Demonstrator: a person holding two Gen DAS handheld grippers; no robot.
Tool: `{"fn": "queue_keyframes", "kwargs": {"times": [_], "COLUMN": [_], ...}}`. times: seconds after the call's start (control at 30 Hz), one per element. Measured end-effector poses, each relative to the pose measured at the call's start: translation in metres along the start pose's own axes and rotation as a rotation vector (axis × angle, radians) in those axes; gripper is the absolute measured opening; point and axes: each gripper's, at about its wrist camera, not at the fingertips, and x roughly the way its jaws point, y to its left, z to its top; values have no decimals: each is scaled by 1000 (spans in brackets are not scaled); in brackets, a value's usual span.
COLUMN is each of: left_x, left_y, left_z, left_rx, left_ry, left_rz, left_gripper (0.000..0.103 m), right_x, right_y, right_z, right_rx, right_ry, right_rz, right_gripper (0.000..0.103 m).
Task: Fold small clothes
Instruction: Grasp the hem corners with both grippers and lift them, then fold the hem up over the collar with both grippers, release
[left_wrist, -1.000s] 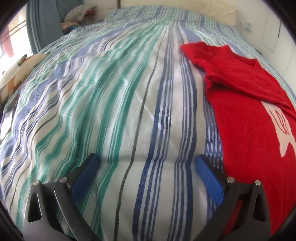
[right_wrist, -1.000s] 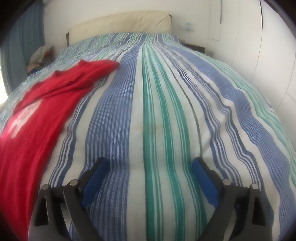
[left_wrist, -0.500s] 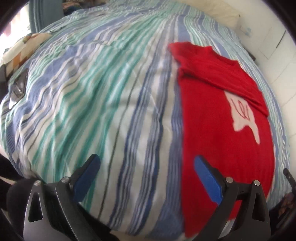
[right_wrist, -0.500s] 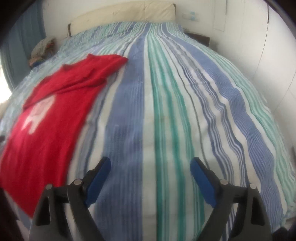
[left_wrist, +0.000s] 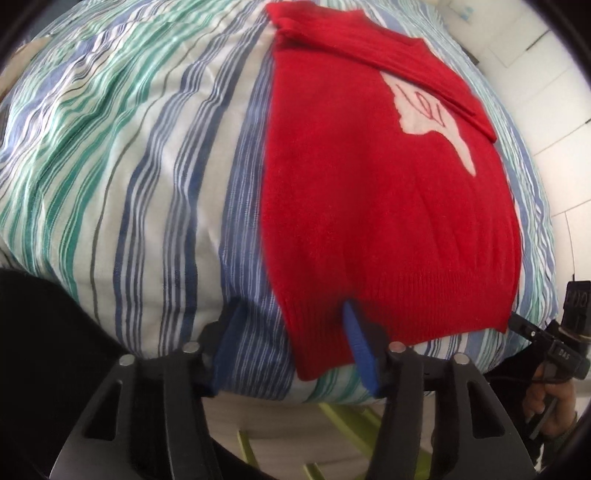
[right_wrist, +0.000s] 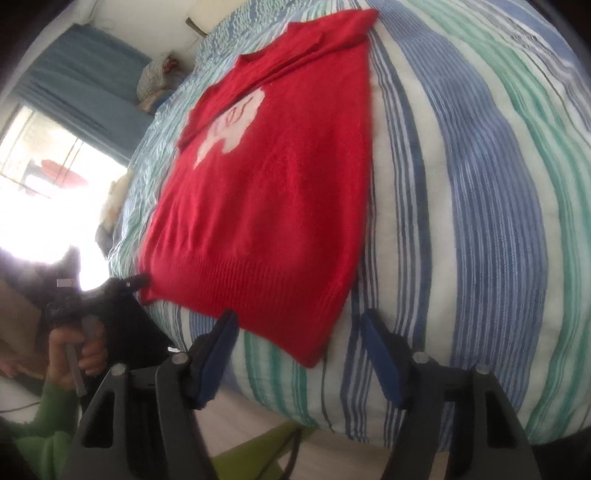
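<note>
Red sweater (left_wrist: 369, 192) lying flat on striped bed (left_wrist: 147, 147) – left gripper (left_wrist: 291, 347), right gripper (right_wrist: 299, 354) fingers closing round hem corners (not yet pinching).

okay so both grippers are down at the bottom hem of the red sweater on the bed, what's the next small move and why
Probably finish closing both on the hem corners, then lift. The red sweater lies flat on the striped bedspread, its hem at the near edge. The left hand-held gripper and the right hand-held gripper each straddle a bottom corner, jaws closing but not yet pinching the knit.
</note>
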Motion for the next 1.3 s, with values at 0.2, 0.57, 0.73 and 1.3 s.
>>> {"fn": "queue_keyframes", "kwargs": {"times": [0.2, 0.57, 0.73, 1.3], "left_x": [2, -42, -28, 26], "left_y": [-11, -3, -10, -23], "left_z": [-7, 92, 222, 236], "left_rx": [3, -112, -94, 104], "left_ry": [73, -130, -220, -273], "left_rz": [-28, -266, -209, -35], "left_gripper": [3, 2, 2, 80], "right_x": [11, -44, -32, 25], "right_y": [4, 13, 19, 42], "right_z": [-4, 51, 164, 253], "right_rx": [18, 59, 2, -261], "right_ry": [-9, -207, -302, -267], "right_rz": [31, 103, 37, -20], "right_gripper": [5, 5, 5, 62]}}
